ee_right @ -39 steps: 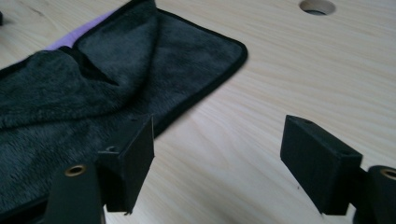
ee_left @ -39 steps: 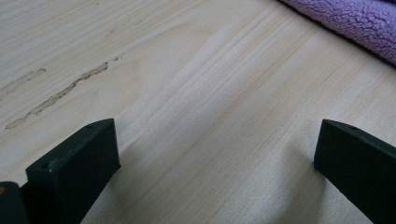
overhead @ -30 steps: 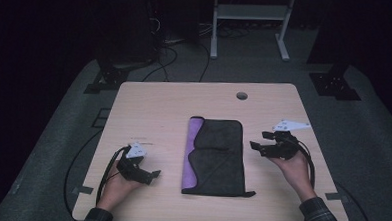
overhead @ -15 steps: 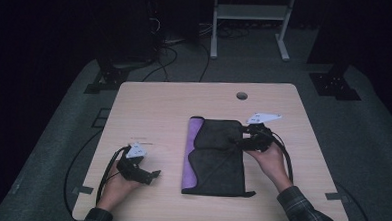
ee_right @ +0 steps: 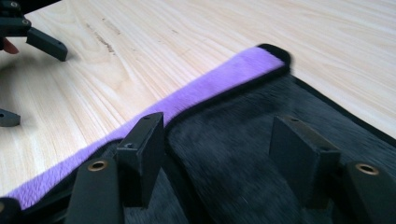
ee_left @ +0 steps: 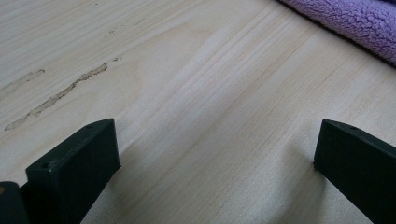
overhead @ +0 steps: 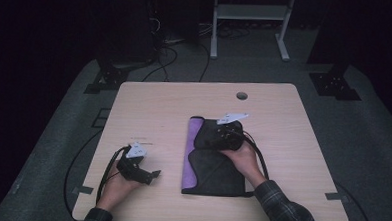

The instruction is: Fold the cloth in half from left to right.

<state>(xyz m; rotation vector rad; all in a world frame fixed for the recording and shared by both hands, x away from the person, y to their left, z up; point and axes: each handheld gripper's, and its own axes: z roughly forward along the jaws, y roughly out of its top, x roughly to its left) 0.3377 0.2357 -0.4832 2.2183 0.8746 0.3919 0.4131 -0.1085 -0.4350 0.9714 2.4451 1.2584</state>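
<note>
Soft, limp folded cloth point(overhead: 214, 161) looks best pinched at its black upper fold, where the right hand-held gripper point(overhead: 214, 138) hovers open, the left hand-held gripper point(overhead: 151, 175) open beside it.

open tongs point(ee_left: 212, 154) over bare table point(ee_left: 187, 84), purple cloth point(ee_left: 355, 23) beyond

Both grippers are black, each topped by a grey three-cornered plate and trailing a black cable. The left gripper point(overhead: 148, 176) has blocky square-ended jaws; the right gripper point(ee_right: 224, 154) shows brass-ringed screw holes at seven and four o'clock. The right sleeve point(overhead: 284, 212) is dark plaid.
</note>
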